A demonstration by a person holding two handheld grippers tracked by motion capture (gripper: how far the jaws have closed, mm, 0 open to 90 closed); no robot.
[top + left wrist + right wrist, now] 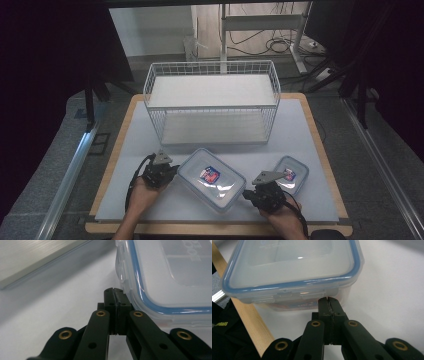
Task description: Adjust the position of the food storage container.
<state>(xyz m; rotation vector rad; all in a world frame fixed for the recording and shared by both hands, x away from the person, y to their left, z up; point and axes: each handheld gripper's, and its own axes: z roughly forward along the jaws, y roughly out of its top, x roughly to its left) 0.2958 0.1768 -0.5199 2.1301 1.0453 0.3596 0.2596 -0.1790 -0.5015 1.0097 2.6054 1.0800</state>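
Both jaw pairs pinched tight w/ nothing between: left gripper [172, 170] & right gripper [248, 192] flank the big box [211, 179], prob. to squeeze & lift it toward the wire rack [212, 100].

Clear box [211, 179] with blue-rimmed lid and a red-and-blue label, apparently; white wire basket [212, 101]; black grippers [159, 174].
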